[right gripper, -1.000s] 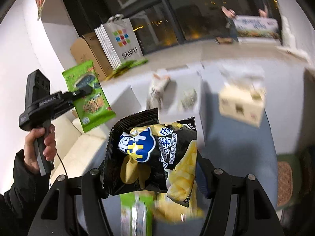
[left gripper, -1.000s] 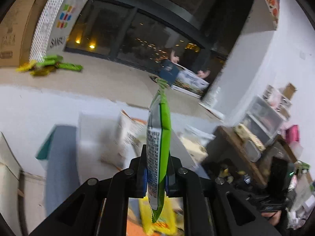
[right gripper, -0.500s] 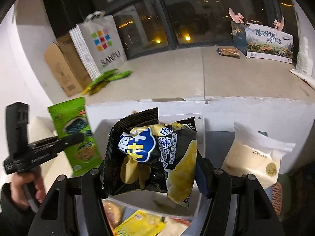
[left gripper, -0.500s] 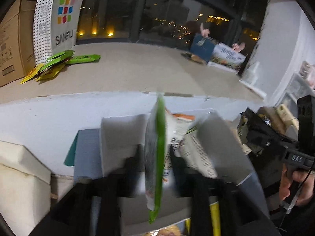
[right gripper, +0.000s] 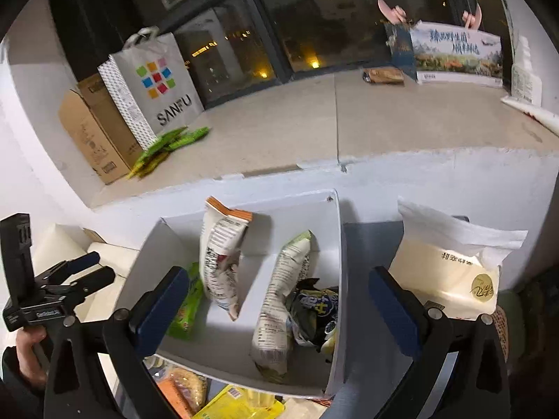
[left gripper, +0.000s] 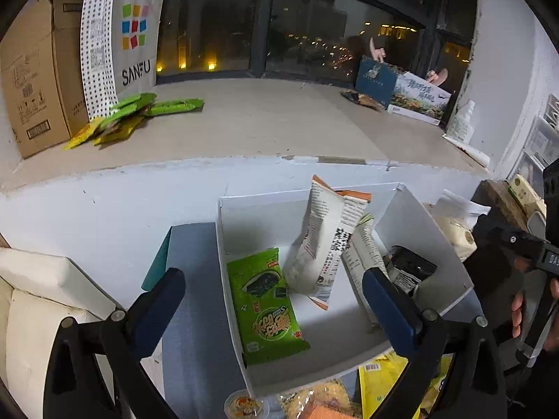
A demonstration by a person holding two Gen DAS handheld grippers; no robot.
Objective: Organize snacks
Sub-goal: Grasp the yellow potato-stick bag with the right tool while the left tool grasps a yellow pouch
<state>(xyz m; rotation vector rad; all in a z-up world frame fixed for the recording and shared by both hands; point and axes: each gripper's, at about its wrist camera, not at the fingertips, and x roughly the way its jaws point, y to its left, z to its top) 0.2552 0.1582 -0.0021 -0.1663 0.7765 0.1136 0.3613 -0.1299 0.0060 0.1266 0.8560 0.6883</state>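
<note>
Both tools have just been opening and stand wide, nothing between their pads. Under the left tool [left gripper: 272,303] a flat green seaweed packet [left gripper: 267,309] lies in the white cardboard box [right gripper: 244,359]. Below the right tool [right gripper: 276,303] a crumpled black potato-stick bag [right gripper: 314,310] rests in the box's right corner, beside two upright pale snack bags [right gripper: 222,262]. Right of the box stands a cream tissue pack [right gripper: 450,265]. Beyond, a stone window ledge [right gripper: 314,129] carries a white SANFU paper bag [right gripper: 153,83].

Left wrist fisheye close above the white box [left gripper: 415,216] from its left, angled down toward the window, right wrist fisheye likewise from its right, both sharing box, SANFU bag [right gripper: 157,83], ledge.
</note>
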